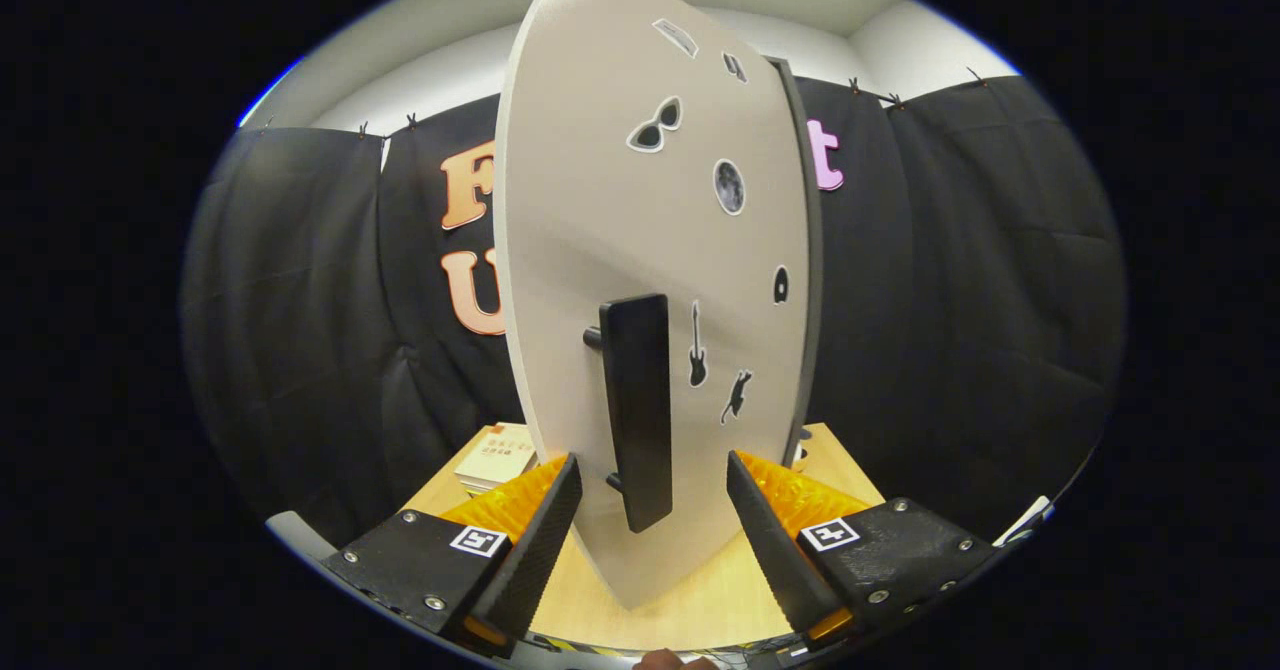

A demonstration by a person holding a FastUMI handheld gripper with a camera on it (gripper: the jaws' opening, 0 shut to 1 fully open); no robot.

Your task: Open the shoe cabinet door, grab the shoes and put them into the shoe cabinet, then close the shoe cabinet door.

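Facing the white cabinet door point(620, 250), the gripper point(655, 475) has its fingers spread wide, the black vertical handle point(637, 410) between them, untouched, above the wooden table point(700, 605).

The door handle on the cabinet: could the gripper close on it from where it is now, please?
Probably yes. The gripper is open, the handle stands between and just ahead of its fingers, and nothing lies between them.

A pale wooden worktop point(700, 605) carries the white cabinet door point(640, 250), standing upright, and a thin booklet point(497, 458) left of it.
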